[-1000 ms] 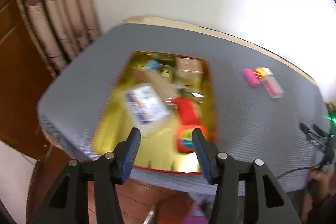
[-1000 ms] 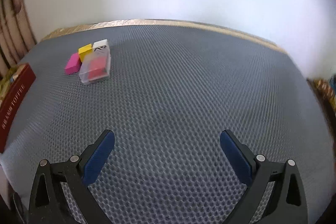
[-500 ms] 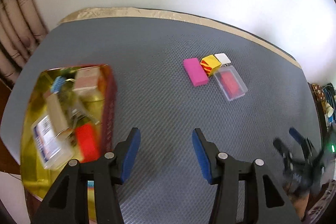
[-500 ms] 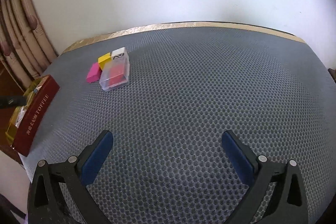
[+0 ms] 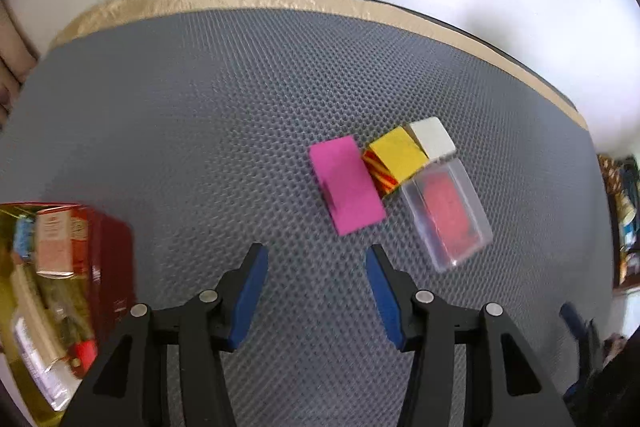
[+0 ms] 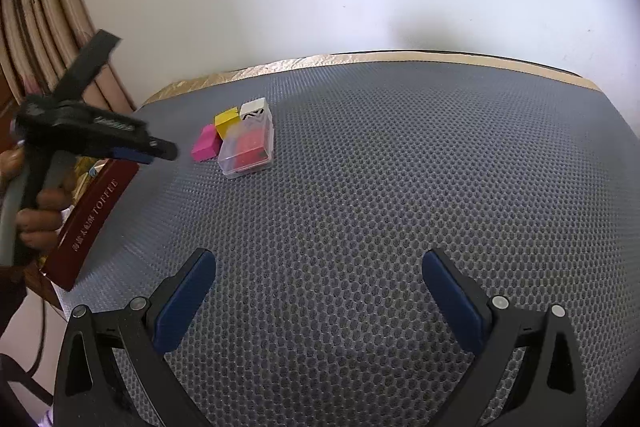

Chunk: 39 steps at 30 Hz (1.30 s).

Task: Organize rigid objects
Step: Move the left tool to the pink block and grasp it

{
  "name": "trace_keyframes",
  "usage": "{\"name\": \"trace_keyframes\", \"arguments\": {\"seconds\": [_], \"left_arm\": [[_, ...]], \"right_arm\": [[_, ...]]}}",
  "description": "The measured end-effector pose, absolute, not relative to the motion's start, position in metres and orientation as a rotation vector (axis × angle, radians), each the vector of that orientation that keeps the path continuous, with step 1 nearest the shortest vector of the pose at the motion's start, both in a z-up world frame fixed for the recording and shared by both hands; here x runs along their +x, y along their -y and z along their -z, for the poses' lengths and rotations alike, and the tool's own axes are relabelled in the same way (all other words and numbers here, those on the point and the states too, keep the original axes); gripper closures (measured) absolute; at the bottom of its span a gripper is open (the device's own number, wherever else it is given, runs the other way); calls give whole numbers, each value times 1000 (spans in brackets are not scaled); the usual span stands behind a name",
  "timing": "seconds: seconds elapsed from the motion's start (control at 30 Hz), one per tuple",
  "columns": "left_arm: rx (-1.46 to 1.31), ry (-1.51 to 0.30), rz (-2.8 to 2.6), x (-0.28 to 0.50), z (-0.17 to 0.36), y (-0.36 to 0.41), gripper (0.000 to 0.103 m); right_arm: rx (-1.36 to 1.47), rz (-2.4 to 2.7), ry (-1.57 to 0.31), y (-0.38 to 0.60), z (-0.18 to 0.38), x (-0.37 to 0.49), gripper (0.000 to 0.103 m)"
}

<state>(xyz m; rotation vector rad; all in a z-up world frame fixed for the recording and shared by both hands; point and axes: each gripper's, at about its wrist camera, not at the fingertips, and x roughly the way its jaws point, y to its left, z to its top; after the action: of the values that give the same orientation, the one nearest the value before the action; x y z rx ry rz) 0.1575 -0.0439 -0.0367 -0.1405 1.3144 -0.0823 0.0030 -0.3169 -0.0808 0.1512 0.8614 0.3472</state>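
Four small items lie together on the grey mesh mat (image 5: pixel 200 131): a pink box (image 5: pixel 347 185), a yellow box (image 5: pixel 398 157), a white box (image 5: pixel 433 138) and a clear plastic case (image 5: pixel 448 211) with a red thing inside. My left gripper (image 5: pixel 314 253) hovers just short of the pink box, pointing steeply down, open with nothing between its fingers. The right wrist view shows the same group: pink box (image 6: pixel 206 143), yellow box (image 6: pixel 226 122), white box (image 6: pixel 254 110), clear case (image 6: pixel 248 149). My right gripper (image 6: pixel 318 259) stands wide open over bare mat, far from them.
A red box with a gold inside (image 5: pixel 104 267) sits at the mat's left edge, full of several packets and cases; its side (image 6: pixel 96 219) reads TOFFEE. A hand (image 6: pixel 36 211) holds the left gripper (image 6: pixel 160 149) above it. A white wall backs the table; curtains (image 6: pixel 44 27) hang at left.
My left gripper swung from above the gold-lined box rightwards and lower, to just before the pink box. It has come into the right wrist view. The right gripper stayed in place, tilting up slightly.
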Motion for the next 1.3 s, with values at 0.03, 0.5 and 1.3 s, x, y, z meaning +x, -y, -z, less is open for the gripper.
{"name": "trace_keyframes", "arguments": {"seconds": [0.03,0.5,1.3], "left_arm": [[-160,-1324,81,163,41,43,51],[-287,-1379,178,211,62,45,50],[-321,-1322,175,211,45,38,50]], "right_arm": [[154,-350,-863,317,81,3,0],[166,-374,-880,319,83,8,0],[169,-376,-900,317,88,18,0]]}}
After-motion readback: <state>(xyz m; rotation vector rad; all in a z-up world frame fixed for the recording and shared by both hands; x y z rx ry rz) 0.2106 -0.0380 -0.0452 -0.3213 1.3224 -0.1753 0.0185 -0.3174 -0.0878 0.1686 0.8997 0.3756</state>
